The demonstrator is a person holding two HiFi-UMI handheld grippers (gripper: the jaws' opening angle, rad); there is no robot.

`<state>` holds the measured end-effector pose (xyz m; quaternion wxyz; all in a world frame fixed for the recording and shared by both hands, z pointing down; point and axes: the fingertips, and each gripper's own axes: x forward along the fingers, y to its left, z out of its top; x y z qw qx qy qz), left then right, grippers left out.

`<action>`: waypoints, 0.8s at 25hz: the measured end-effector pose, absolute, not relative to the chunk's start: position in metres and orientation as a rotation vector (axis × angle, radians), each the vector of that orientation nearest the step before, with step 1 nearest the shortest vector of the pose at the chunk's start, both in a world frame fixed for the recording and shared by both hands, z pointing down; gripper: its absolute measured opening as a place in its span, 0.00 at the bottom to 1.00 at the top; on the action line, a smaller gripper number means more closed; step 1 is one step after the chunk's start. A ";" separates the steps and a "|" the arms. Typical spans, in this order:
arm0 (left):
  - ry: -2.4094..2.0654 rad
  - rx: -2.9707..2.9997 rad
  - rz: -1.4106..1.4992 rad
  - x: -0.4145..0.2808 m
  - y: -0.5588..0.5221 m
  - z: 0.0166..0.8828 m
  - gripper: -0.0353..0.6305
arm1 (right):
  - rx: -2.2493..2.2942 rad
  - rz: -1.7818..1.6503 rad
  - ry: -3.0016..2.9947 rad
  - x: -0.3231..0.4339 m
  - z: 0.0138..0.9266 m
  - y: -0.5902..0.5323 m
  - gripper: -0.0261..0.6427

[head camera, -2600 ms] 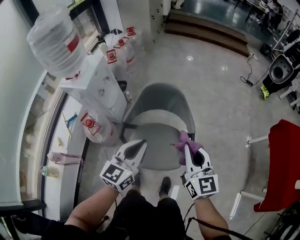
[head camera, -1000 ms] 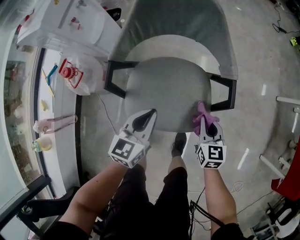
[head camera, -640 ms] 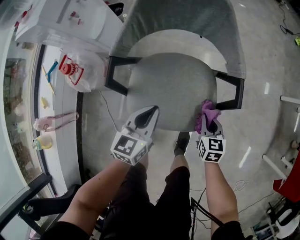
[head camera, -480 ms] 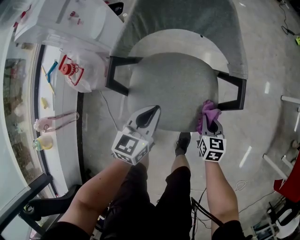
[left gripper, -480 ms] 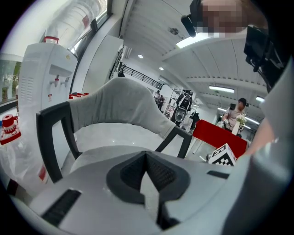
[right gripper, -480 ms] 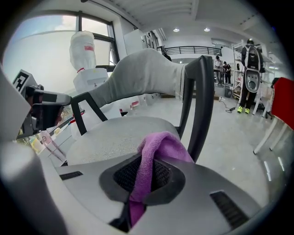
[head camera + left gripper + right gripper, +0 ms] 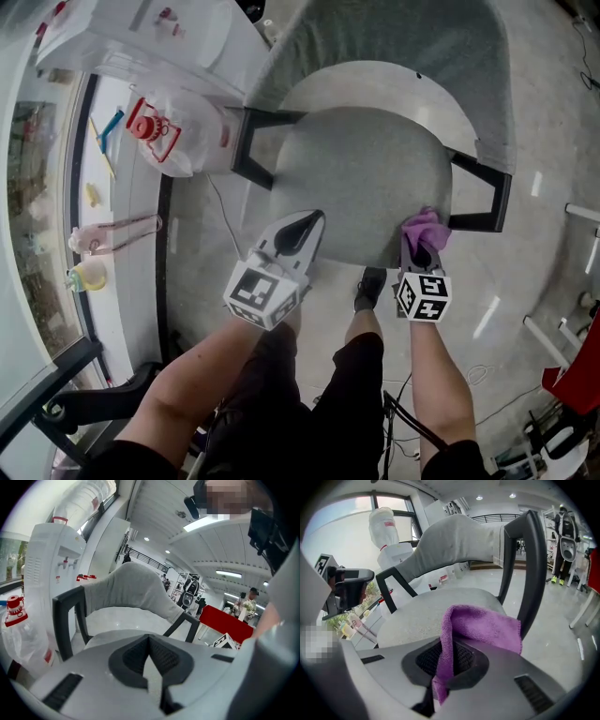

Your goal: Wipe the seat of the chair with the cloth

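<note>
A grey chair with a round seat (image 7: 370, 183) and black arm frames stands just ahead of me. Its seat (image 7: 440, 609) fills the middle of the right gripper view. My right gripper (image 7: 421, 246) is shut on a purple cloth (image 7: 425, 227), which hangs over the seat's front right edge by the black arm (image 7: 487, 202). The cloth (image 7: 480, 627) folds out of the jaws. My left gripper (image 7: 300, 228) is shut with nothing in it, over the seat's front left edge. In the left gripper view the chair back (image 7: 131, 590) rises ahead.
A white water dispenser (image 7: 141, 37) stands left of the chair, with a plastic bag (image 7: 178, 136) at its foot. A window ledge (image 7: 103, 216) with small items runs along the left. A red seat (image 7: 574, 370) is at the far right.
I have stepped close to the chair and now look straight down on it. My right gripper has carried the cloth from the seat's front edge rightward to the right arm frame.
</note>
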<state>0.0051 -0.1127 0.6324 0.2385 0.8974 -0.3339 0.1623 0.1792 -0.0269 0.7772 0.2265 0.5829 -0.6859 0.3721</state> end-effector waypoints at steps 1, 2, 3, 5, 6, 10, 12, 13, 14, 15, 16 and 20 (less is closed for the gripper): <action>-0.923 2.454 0.438 0.001 -0.115 0.631 0.06 | 1.593 1.036 -1.905 0.173 0.777 -0.028 0.06; -0.930 2.453 0.431 -0.003 -0.117 0.631 0.06 | 1.581 1.044 -1.916 0.167 0.777 -0.029 0.06; -0.936 2.453 0.429 -0.007 -0.118 0.630 0.06 | 1.568 1.048 -1.924 0.161 0.778 -0.029 0.06; -0.952 2.460 0.441 -0.015 -0.120 0.631 0.06 | 1.531 1.051 -1.944 0.147 0.780 -0.030 0.06; -0.959 2.463 0.450 -0.019 -0.121 0.632 0.06 | 1.506 1.048 -1.956 0.139 0.780 -0.030 0.06; -0.978 2.442 0.456 -0.034 -0.124 0.634 0.06 | 1.433 1.046 -1.988 0.110 0.782 -0.033 0.06; -0.986 2.432 0.450 -0.042 -0.125 0.633 0.06 | 1.397 1.057 -2.010 0.093 0.782 -0.035 0.06; -0.989 2.429 0.448 -0.046 -0.126 0.632 0.06 | 1.376 1.062 -2.022 0.084 0.781 -0.037 0.06; -0.992 2.428 0.446 -0.049 -0.126 0.631 0.06 | 1.354 1.066 -2.035 0.074 0.780 -0.038 0.06; -0.996 2.427 0.445 -0.053 -0.128 0.629 0.06 | 1.332 1.067 -2.045 0.064 0.779 -0.040 0.06; -1.001 2.426 0.444 -0.057 -0.129 0.627 0.06 | 1.312 1.068 -2.055 0.055 0.778 -0.042 0.06; -1.063 2.408 0.426 -0.077 -0.137 0.619 0.06 | 1.258 1.097 -2.103 0.017 0.776 -0.051 0.06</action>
